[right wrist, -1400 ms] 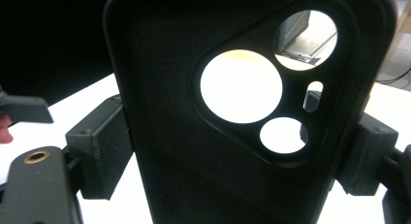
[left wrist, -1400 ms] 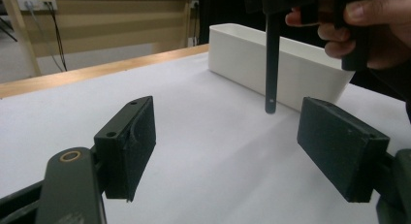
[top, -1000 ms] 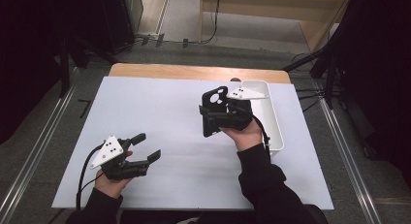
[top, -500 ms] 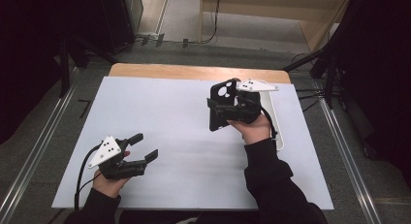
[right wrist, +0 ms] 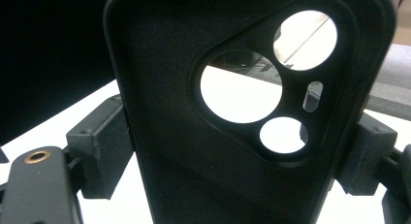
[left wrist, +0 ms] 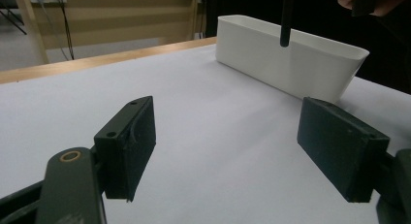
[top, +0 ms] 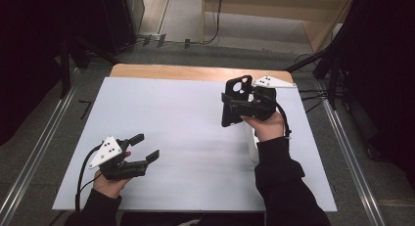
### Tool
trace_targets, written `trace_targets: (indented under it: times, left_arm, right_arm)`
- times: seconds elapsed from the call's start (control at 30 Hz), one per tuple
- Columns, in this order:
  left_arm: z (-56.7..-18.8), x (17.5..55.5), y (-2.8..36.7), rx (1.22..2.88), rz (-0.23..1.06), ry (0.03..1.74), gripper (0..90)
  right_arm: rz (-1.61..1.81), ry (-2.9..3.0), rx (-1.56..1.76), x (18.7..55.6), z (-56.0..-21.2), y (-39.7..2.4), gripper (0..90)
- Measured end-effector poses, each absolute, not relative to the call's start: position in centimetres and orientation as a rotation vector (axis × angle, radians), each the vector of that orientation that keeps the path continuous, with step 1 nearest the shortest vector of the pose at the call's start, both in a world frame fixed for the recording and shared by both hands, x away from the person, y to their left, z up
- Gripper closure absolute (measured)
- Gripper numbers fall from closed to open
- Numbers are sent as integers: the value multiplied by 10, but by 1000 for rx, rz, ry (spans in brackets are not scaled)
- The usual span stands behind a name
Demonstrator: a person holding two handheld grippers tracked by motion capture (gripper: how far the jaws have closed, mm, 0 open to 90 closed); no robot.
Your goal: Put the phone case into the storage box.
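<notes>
Right claw (top: 234,102) clamps black phone case (right wrist: 242,112) upright above table; left claw (top: 146,146) wide, empty.

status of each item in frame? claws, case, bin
right claw: shut on the phone case, held above the table
phone case: black, upright, gripped by its two long edges
left claw: open, nothing between its jaws
white bin: upright on the table, contents not visible
</notes>
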State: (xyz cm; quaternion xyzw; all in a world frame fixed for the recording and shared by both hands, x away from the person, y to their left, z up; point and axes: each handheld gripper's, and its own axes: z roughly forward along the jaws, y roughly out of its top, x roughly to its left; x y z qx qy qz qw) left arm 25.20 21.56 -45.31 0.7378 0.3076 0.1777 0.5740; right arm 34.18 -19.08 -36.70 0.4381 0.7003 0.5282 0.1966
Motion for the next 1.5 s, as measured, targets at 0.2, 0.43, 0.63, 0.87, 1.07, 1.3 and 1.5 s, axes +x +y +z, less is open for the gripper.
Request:
trace_targets:
  times: [0.2, 0.43, 0.63, 0.87, 1.07, 1.3, 1.5]
  left_arm:
    - [-452, 253, 218, 1718, 414, 730, 215]
    - [-452, 254, 216, 1727, 414, 716, 215]
    - [-452, 255, 215, 1722, 409, 719, 215]
    - [-452, 255, 215, 1724, 407, 713, 215]
    - [-453, 256, 215, 1718, 405, 713, 215]
    - [-452, 257, 214, 1721, 405, 707, 215]
    - [-453, 258, 212, 1722, 401, 700, 215]
  right_arm:
    - [1467, 1932, 1246, 343, -366, -202, 136]
    - [1451, 1894, 1278, 344, -366, -216, 137]
    - [1428, 1852, 1302, 344, -366, -228, 137]
    - [1408, 1805, 1321, 344, -365, -238, 136]
    - [1393, 1734, 1343, 346, -362, -247, 136]
    - [1375, 1690, 1356, 352, -360, -254, 137]
    - [1348, 1663, 1366, 360, -361, -255, 136]
